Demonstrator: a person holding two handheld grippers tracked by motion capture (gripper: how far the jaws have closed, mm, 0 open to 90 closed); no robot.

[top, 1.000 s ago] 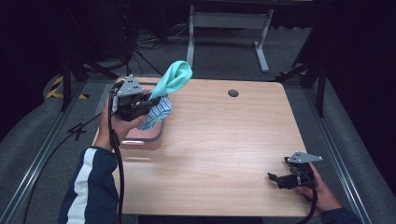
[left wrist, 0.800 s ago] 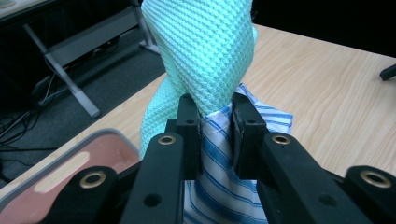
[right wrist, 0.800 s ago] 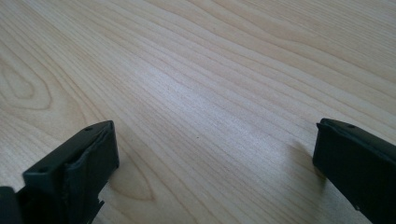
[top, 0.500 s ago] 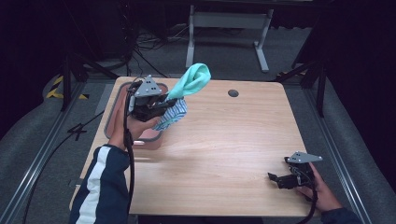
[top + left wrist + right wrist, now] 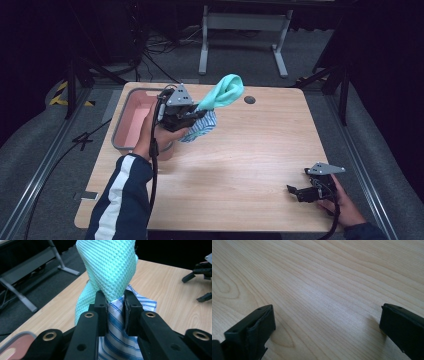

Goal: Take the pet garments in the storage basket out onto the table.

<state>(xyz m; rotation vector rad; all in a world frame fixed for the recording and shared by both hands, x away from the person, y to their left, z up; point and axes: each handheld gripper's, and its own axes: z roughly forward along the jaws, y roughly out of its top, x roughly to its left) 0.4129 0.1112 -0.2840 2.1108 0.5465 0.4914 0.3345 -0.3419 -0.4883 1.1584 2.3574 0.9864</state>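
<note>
Just right of the pink bin [image 5: 131,122], the left claw [image 5: 115,302] pinches a teal cloth [image 5: 110,270] and a striped cloth [image 5: 120,340] together, lifted above the bench [image 5: 240,165]. This looks like a carry step; next likely comes lowering them onto bare wood right of the bin. Far right of the bin, the right claw [image 5: 299,192] rests spread wide and empty.

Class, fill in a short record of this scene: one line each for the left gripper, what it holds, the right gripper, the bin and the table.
left gripper: shut on two cloths, raised beside the bin
held: mint waffle cloth and blue-striped cloth, pinched together
right gripper: open, near the table's front right corner
pink bin: back left of table
table: light wood
</note>
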